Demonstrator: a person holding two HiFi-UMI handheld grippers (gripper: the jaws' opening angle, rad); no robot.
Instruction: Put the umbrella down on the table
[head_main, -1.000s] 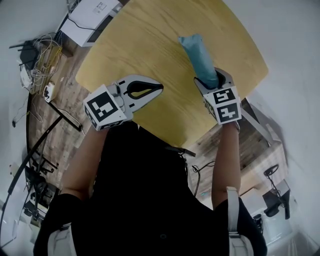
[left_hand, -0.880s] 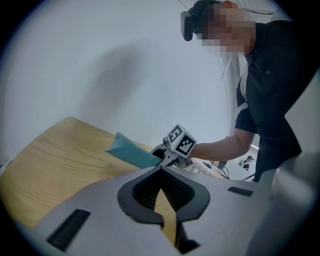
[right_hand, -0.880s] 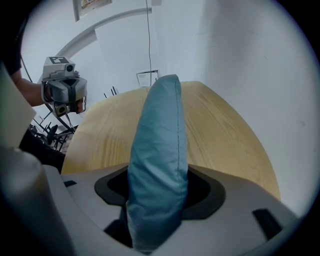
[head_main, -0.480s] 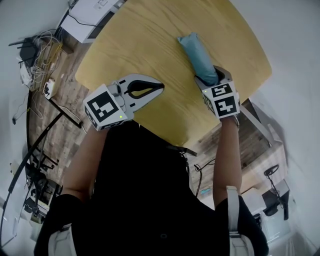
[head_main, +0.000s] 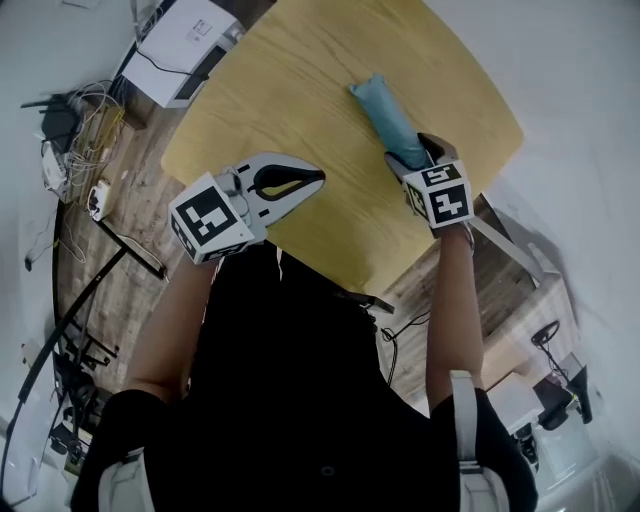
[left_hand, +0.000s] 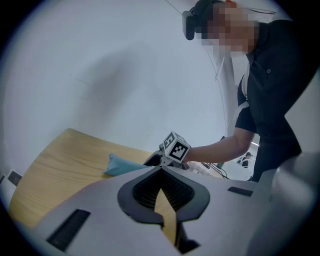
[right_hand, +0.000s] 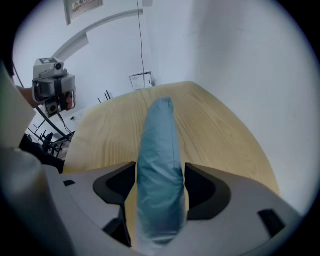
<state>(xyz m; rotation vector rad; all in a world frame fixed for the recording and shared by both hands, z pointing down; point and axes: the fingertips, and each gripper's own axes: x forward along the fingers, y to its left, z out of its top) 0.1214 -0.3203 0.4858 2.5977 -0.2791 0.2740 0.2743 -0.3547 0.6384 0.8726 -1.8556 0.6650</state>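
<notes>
A folded teal umbrella (head_main: 383, 108) in its sleeve lies along the round wooden table (head_main: 300, 90), far end resting on the wood. My right gripper (head_main: 408, 156) points steeply down over its near end. In the right gripper view the umbrella (right_hand: 159, 160) runs between the jaws of the right gripper (right_hand: 160, 184), which have just been opening; the pads stand right beside the fabric without squeezing it. My left gripper (head_main: 318, 178) hovers shut and empty over the table's near left part. In its own view the left gripper (left_hand: 161, 170) faces the umbrella (left_hand: 122, 166) and the right gripper's marker cube (left_hand: 176, 148).
The table's near edge (head_main: 340, 270) runs just under both grippers. On the wooden floor to the left are a white box (head_main: 185, 40), tangled cables (head_main: 75, 120) and a black stand (head_main: 125, 245). A white wall rises behind the table (right_hand: 215, 130).
The umbrella's far end has settled lower along the table and the right gripper has shifted slightly away with it. The left gripper has lifted a little.
</notes>
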